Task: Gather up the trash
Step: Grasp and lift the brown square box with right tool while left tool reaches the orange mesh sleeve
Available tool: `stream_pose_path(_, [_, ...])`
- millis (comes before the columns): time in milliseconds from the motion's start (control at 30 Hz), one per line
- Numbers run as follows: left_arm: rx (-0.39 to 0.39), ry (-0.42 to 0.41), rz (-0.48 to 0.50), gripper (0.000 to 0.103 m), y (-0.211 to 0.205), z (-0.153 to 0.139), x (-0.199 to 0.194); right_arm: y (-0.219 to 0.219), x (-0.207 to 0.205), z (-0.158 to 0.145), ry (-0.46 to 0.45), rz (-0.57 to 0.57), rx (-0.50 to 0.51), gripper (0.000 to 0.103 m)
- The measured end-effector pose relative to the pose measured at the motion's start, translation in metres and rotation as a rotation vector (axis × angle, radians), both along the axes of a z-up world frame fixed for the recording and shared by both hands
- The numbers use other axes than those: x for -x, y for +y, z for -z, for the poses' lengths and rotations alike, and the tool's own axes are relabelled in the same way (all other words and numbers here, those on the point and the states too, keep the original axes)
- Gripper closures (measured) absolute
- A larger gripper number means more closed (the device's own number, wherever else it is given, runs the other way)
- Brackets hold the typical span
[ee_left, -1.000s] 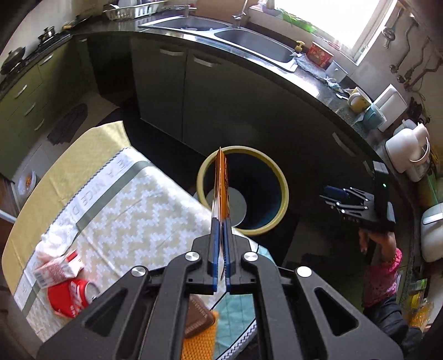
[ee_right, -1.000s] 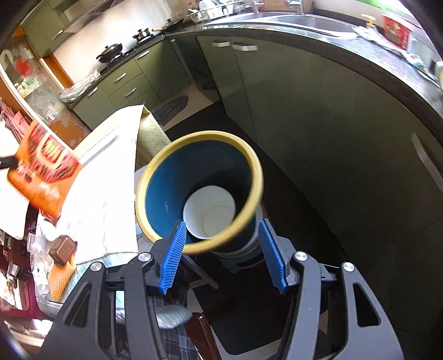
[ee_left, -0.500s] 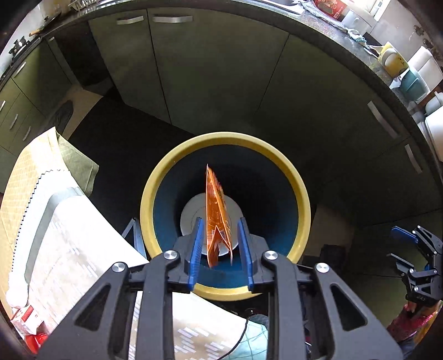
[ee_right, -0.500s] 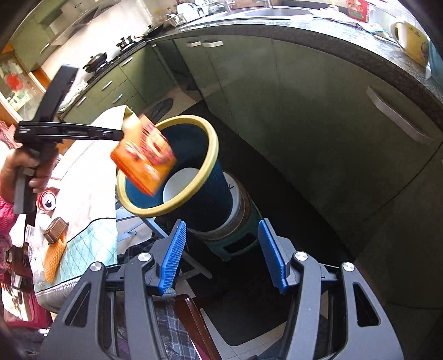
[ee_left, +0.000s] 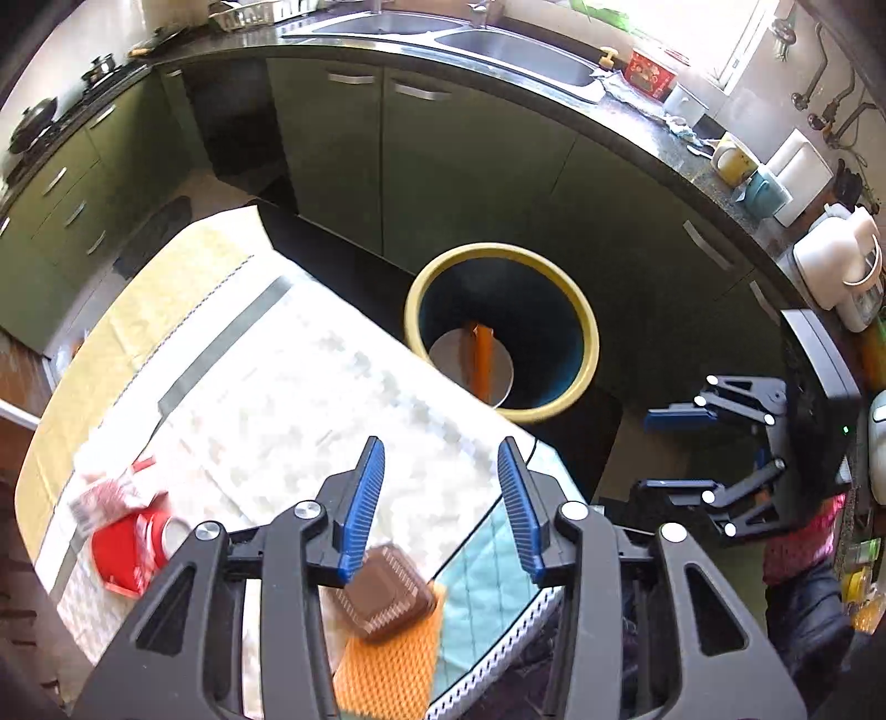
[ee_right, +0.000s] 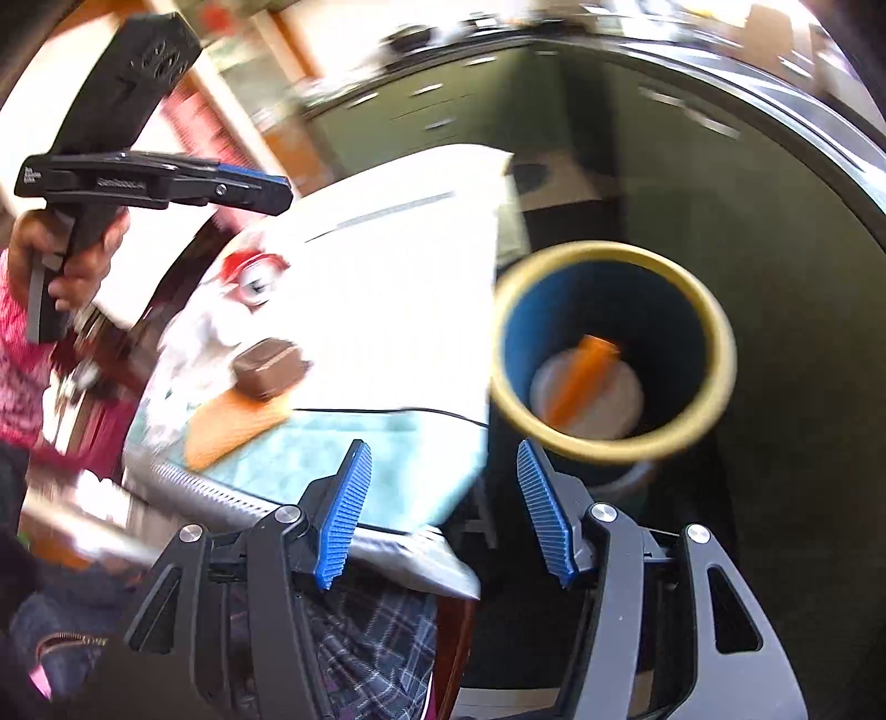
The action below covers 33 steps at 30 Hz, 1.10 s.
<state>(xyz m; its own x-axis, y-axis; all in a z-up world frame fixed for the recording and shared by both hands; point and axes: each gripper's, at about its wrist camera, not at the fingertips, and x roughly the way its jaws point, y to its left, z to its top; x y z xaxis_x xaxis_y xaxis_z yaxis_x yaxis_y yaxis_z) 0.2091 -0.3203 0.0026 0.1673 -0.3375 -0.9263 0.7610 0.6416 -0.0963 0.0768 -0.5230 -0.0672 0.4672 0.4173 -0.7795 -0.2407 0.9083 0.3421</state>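
Note:
The orange wrapper [ee_left: 480, 354] lies inside the blue bin with the yellow rim [ee_left: 501, 250], on a white disc at its bottom; it also shows in the right wrist view [ee_right: 581, 382], inside the bin [ee_right: 612, 252]. My left gripper [ee_left: 440, 498] is open and empty above the table, back from the bin. My right gripper [ee_right: 446, 507] is open and empty near the table edge, left of the bin. A crushed red can [ee_left: 133, 548], a small carton [ee_left: 102, 495] and a brown tray [ee_left: 387, 595] lie on the table.
The table has a white patterned cloth [ee_left: 310, 399] and an orange mat [ee_left: 387, 664]. Green cabinets [ee_left: 443, 166] and a counter with a sink [ee_left: 498, 44] stand behind the bin. The view from the right wrist is blurred.
My left gripper opened and let the orange wrapper drop into the bin, then drew back over the table. My right gripper swung left toward the table.

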Motion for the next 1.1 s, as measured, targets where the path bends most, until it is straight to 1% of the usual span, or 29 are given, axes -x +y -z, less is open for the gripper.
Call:
stream_pose_path(67, [-0.007,-0.004,-0.038,0.061,0.037,-0.008,0.012,0.031,-0.020,-0.002,0.001,-0.129,-0.002,0.047])
stream_pose_path(167, [-0.010,0.003,-0.095,0.060,0.092,-0.008,0.027,0.072,-0.049,0.002,0.012,-0.298,-0.011,0.047])
stream_pose_path(200, [-0.005,0.009,-0.114,0.060,0.112,-0.005,0.032,0.088,-0.056,0.006,0.021,-0.343,-0.016,0.045])
stream_pose_path(233, [0.000,0.016,-0.131,0.058,0.125,-0.003,0.040,0.100,-0.067,0.011,0.038,-0.388,-0.019,0.041])
stream_pose_path(333, [0.022,0.037,-0.180,0.058,0.169,0.003,0.052,0.126,-0.097,0.026,0.069,-0.494,-0.011,0.037])
stream_pose_path(433, [0.050,0.065,-0.218,0.058,0.198,0.010,0.066,0.145,-0.117,0.035,0.101,-0.575,-0.016,0.037])
stream_pose_path(500, [0.054,0.080,-0.228,0.057,0.207,0.015,0.072,0.158,-0.126,0.042,0.127,-0.632,-0.024,0.036])
stream_pose_path(600, [0.049,0.088,-0.220,0.057,0.214,0.020,0.079,0.171,-0.132,0.050,0.142,-0.685,-0.021,0.031])
stream_pose_path(733, [0.035,0.090,-0.176,0.052,0.204,0.025,0.084,0.178,-0.137,0.054,0.154,-0.699,-0.018,0.030])
stream_pose_path(800, [0.022,0.085,-0.144,0.052,0.196,0.028,0.087,0.179,-0.137,0.057,0.155,-0.698,0.015,0.030])
stream_pose_path(833, [0.017,0.082,-0.132,0.052,0.192,0.029,0.087,0.180,-0.138,0.059,0.155,-0.697,0.028,0.025])
stream_pose_path(867, [0.013,0.083,-0.119,0.052,0.187,0.030,0.088,0.182,-0.139,0.061,0.150,-0.697,0.035,0.022])
stream_pose_path(1067, [-0.013,0.095,-0.066,0.052,0.169,0.038,0.089,0.189,-0.138,0.071,0.170,-0.721,0.032,0.022])
stream_pose_path(1100, [-0.018,0.097,-0.062,0.052,0.166,0.039,0.089,0.189,-0.139,0.073,0.171,-0.717,0.028,0.026])
